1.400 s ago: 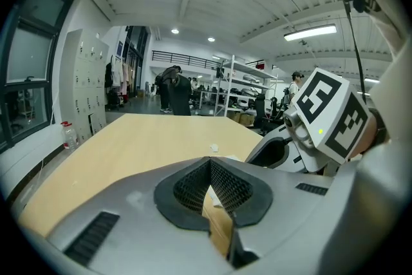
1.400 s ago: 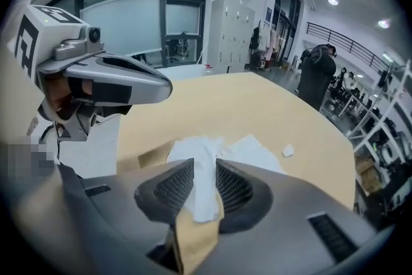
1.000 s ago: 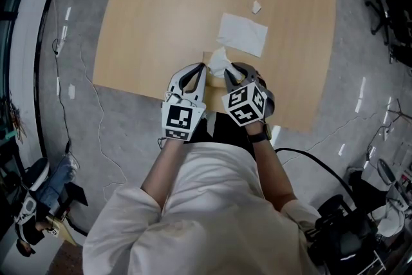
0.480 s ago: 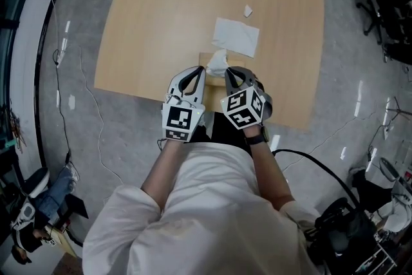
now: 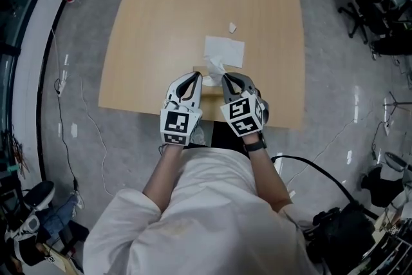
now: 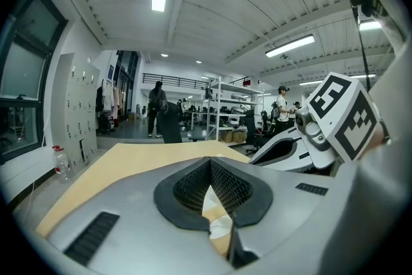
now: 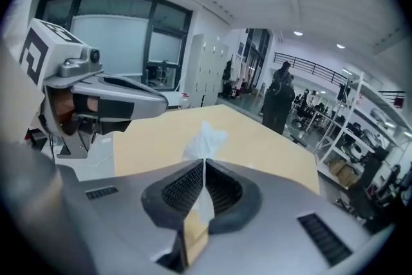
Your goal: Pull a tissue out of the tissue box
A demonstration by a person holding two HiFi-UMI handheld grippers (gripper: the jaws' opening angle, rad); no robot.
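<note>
The right gripper [image 5: 225, 79] has just closed its jaws, which now pinch narrowly on the tissue [image 7: 205, 133], whose tuft stands up from the tissue box [image 5: 199, 69] at the desk's [image 5: 161, 22] near edge; the left gripper [image 5: 194, 77], jaws together and empty, sits just beside the box, so the grip looks secured and the pull itself can begin

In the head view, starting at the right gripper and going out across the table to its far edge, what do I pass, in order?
right gripper → pinched tissue → flat tissue sheet → small white scrap
</note>
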